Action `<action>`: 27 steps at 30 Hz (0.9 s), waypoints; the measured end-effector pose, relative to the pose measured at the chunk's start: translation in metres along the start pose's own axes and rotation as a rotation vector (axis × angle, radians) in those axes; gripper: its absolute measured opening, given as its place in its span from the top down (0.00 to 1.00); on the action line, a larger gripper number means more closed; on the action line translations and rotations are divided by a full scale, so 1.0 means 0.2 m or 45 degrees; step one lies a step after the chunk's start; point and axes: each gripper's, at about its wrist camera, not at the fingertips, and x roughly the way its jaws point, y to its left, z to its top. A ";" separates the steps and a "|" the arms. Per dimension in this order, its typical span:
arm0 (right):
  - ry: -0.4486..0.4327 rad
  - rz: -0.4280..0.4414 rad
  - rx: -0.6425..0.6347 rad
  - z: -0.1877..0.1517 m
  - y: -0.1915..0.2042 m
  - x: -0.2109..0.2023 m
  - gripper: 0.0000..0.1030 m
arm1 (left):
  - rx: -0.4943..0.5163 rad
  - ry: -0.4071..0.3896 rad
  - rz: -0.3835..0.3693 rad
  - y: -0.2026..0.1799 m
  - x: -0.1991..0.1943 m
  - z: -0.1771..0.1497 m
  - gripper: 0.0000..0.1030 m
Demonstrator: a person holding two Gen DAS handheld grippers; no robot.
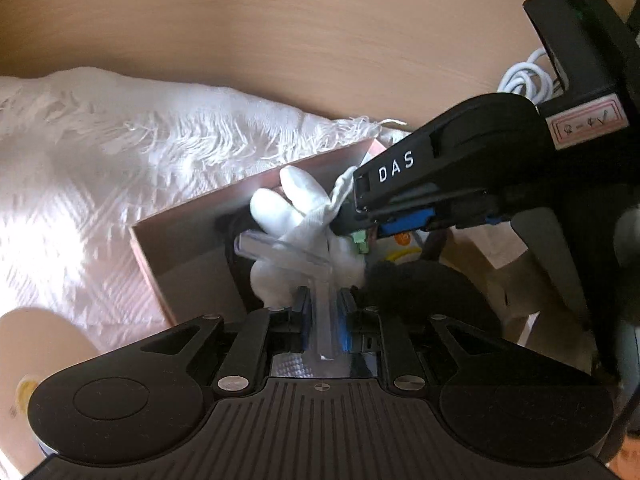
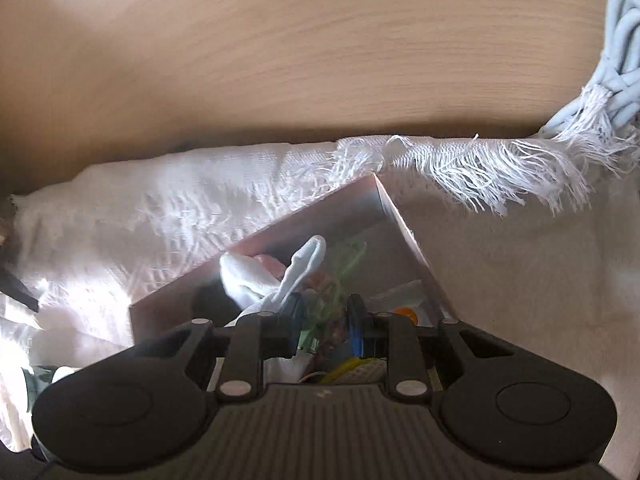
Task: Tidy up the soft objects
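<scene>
Both grippers are down at the pink box (image 1: 188, 220) now, noses pointing into it. The left gripper (image 1: 323, 300) has its jaws narrow, with a clear plastic T-shaped piece (image 1: 288, 254) standing between the blue pads; whether the pads actually press on it I cannot tell from here. Just ahead of those jaws sits a white glove (image 1: 298, 200), fingers up, resting inside the box against its far wall.

The right gripper (image 1: 362, 204) comes in from the side, and its jaws are pinched onto the glove's cuff, holding it right at the tip. From the right wrist view, the glove (image 2: 256, 276) lies just ahead and left of the right gripper (image 2: 324, 312), with something pale green and stringy (image 2: 344, 264) straight ahead between the fingers, too blurred to name.

So where are we? I'd judge the glove is as good as delivered: it's in the box, only the release is left. The box already holds other bits, dark and coloured, below the jaws. Outside the box, the big white fringed cloth (image 1: 120, 152) lies spread on the wooden table (image 1: 280, 32) beyond the jaws, not yet folded or stowed. A coil of white cable (image 2: 624, 48) sits off at the far right.
</scene>
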 end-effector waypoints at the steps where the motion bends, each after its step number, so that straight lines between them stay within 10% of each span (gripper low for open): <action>1: 0.004 -0.008 0.000 0.00 -0.01 0.01 0.77 | 0.002 0.005 0.008 -0.01 0.01 0.00 0.82; 9: 0.010 -0.043 0.018 0.02 -0.03 0.04 0.73 | -0.029 0.001 -0.002 0.00 0.03 0.02 0.82; 13: -0.046 -0.048 0.006 0.01 0.00 -0.05 0.33 | -0.133 -0.001 -0.026 0.04 -0.02 0.02 0.83; 27: -0.582 -0.139 -0.144 -0.40 0.16 -0.85 0.06 | 0.334 -0.275 -0.022 -0.03 -0.72 -0.22 0.81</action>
